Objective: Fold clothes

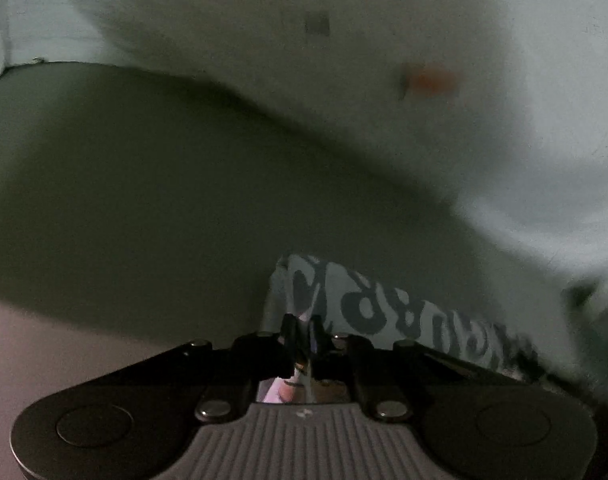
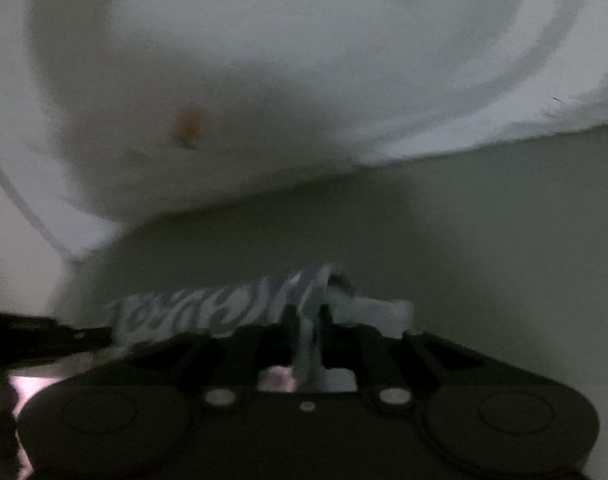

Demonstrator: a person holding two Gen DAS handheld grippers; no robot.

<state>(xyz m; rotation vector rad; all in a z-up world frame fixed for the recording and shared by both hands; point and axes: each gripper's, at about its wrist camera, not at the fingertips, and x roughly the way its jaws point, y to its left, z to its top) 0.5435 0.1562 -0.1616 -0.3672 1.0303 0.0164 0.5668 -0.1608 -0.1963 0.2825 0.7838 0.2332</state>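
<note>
Over the white garment, left gripper and right gripper pinch its lettered edge.

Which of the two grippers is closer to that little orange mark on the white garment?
Cannot say: both sit below the orange mark. The left gripper and the right gripper each pinch the white garment's printed edge, at similar distances.
</note>
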